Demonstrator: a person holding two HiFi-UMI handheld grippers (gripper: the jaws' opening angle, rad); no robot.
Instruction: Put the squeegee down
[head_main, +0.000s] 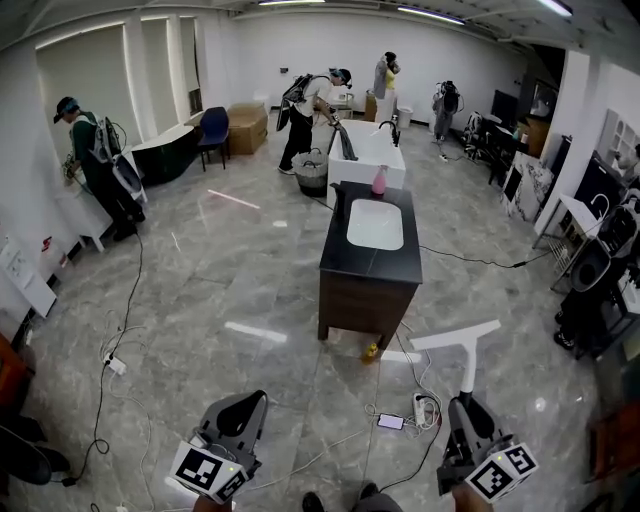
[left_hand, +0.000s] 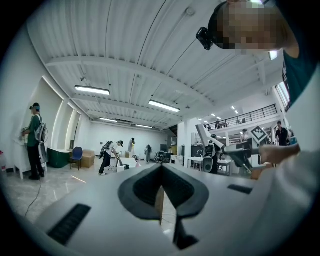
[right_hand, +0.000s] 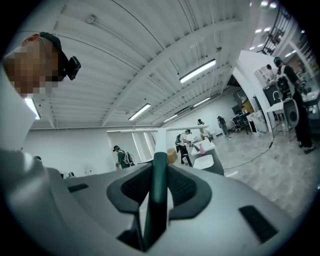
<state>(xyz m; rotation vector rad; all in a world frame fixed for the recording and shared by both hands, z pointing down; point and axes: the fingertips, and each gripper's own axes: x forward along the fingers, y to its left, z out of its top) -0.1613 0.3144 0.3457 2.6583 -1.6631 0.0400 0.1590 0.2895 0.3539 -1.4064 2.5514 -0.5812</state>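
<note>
Your right tongs (right_hand: 159, 174) are clamped on the squeegee (head_main: 467, 358). Both pads press against the dark green grip of its handle, which runs straight out between them. You hold it level, up off the floor (head_main: 250, 290). The white shaft points away from you, and the white blade sits crosswise at the far end, a little tilted, with its right tip higher in the head view. In that view the blade lies just to the right of the near right corner of the dark bench (head_main: 365, 295), apart from it. Your left tongs (head_main: 252, 400) are closed, tips together with nothing between them. You hold them level on the left, well apart from the squeegee.

The bench carries a white basin (head_main: 375, 224), with a pink bottle (head_main: 379, 181) at its far end. A small yellow thing (head_main: 371, 352) sits at the foot of the bench. On the floor between your two hands lie a phone (head_main: 391, 421) and a white power strip (head_main: 424, 408), with cables running across the tiles. Beyond the bench stands a white bathtub (head_main: 375, 155), where a person (head_main: 308, 110) bends over. Another person (head_main: 95, 165) stands by the left wall.
</note>
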